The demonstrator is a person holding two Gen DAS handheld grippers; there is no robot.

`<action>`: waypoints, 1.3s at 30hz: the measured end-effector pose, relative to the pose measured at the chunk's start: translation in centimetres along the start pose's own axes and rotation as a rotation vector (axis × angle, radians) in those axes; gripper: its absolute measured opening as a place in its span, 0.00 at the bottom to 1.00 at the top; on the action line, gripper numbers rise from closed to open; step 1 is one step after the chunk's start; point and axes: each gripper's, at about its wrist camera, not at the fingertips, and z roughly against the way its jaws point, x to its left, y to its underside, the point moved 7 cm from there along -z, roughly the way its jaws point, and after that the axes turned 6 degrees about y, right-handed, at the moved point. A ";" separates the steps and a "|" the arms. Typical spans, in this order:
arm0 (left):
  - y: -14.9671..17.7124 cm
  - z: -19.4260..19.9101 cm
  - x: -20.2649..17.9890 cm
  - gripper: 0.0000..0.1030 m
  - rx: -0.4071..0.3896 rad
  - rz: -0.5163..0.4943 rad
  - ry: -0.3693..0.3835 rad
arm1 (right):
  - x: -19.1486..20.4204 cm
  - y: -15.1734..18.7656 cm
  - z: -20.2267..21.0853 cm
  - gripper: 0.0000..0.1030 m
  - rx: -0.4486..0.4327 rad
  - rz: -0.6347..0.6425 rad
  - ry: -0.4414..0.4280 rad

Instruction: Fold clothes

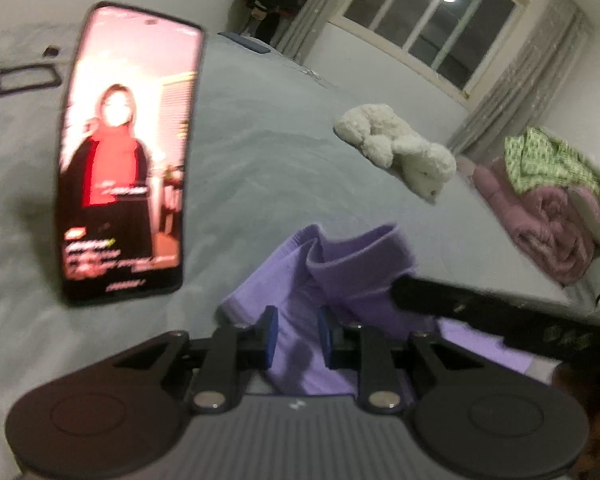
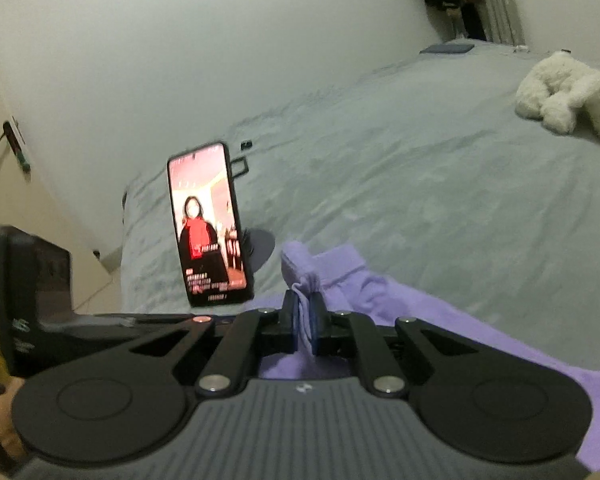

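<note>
A purple garment lies bunched on the grey bed sheet. My left gripper is open, its blue pads either side of a purple fold without pinching it. My right gripper is shut on a thin edge of the purple garment, which trails away to the right. The right gripper's black body shows at the right of the left wrist view, and the left gripper's body shows at the left of the right wrist view.
A lit phone stands upright on the bed left of the garment, also in the right wrist view. A white plush toy lies beyond. Pink and green clothes are piled at the bed's right edge. A wall and a window are behind.
</note>
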 end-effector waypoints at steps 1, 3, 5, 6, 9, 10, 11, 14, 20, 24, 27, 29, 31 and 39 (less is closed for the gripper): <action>0.1 0.4 0.4 0.22 -0.005 0.026 0.014 | 0.2 0.3 -0.2 0.08 0.010 0.000 -0.002; 0.2 1.2 1.0 0.24 -0.014 0.078 0.045 | 0.6 0.9 -0.6 0.08 0.027 -0.011 -0.015; 0.2 1.6 1.4 0.26 -0.017 0.110 0.069 | 0.9 1.4 -1.3 0.08 0.049 -0.015 -0.024; 0.2 1.8 1.5 0.27 -0.018 0.125 0.083 | 1.0 1.7 -1.7 0.08 0.063 -0.016 -0.027; 0.4 1.9 1.3 0.30 -0.011 0.165 0.129 | 1.7 2.9 -2.6 0.09 0.113 -0.017 -0.032; 0.4 1.8 1.1 0.32 -0.008 0.170 0.138 | 1.9 3.3 -3.0 0.11 0.132 -0.015 -0.033; 0.5 1.8 0.9 0.33 -0.004 0.172 0.144 | 2.1 3.8 -3.3 0.12 0.147 -0.012 -0.034; 0.4 1.8 0.4 0.36 0.001 0.155 0.129 | 2.6 4.1 -2.8 0.17 0.156 -0.010 -0.034; 0.1 2.1 -0.6 0.36 -0.009 0.080 0.054 | 0.9 3.4 1.2 0.28 0.132 -0.050 0.021; -0.1 2.4 -2.0 0.36 -0.022 0.032 0.055 | -2.3 3.4 4.6 0.30 0.097 -0.102 0.117; -0.3 2.2 -4.0 0.36 -0.016 -0.025 0.080 | -5.6 3.9 7.5 0.31 0.079 -0.160 0.214; -0.3 1.6 -5.8 0.36 0.001 -0.075 0.110 | -7.9 4.4 9.2 0.31 0.065 -0.209 0.274; 0.0 0.7 -7.5 0.37 0.027 -0.111 0.137 | -10.0 4.8 11.1 0.31 0.045 -0.261 0.333; 2.5 -4.1 -13.8 0.37 0.151 -0.231 0.223 | -15.2 6.0 15.6 0.35 -0.032 -0.417 0.452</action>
